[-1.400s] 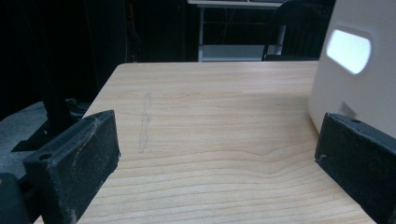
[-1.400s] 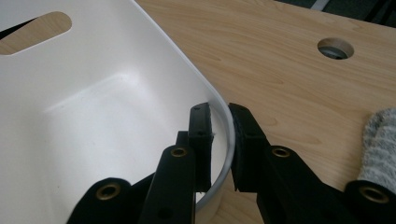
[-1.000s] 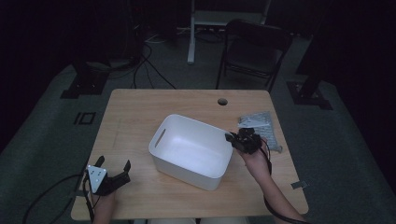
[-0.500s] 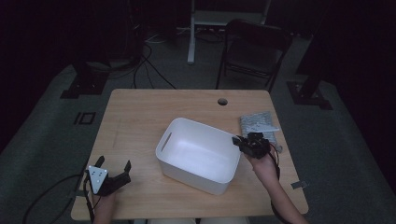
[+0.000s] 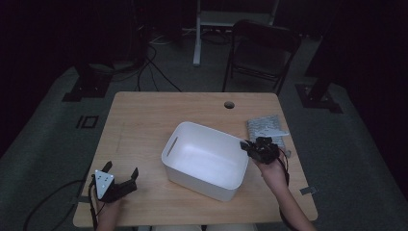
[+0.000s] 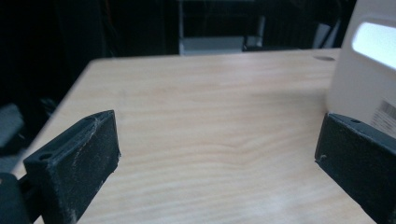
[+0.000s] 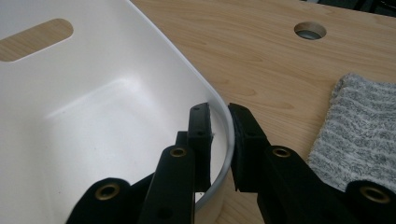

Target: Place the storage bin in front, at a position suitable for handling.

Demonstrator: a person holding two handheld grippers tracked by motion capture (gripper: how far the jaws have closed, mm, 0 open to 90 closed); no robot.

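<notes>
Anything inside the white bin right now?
The white bin looks empty: its floor and inner walls are bare in the high view. The right tool has one jaw inside the rim and one outside. The corner beneath that jaw is hidden.

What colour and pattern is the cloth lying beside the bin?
Grey, flecked with faint paler stripes; the cloth shows best in the right gripper view, beside the white bin.

Left gripper (image 5: 120, 175) fingers spread wide, right gripper (image 7: 219, 140) fingers nearly closed, pinching
</notes>
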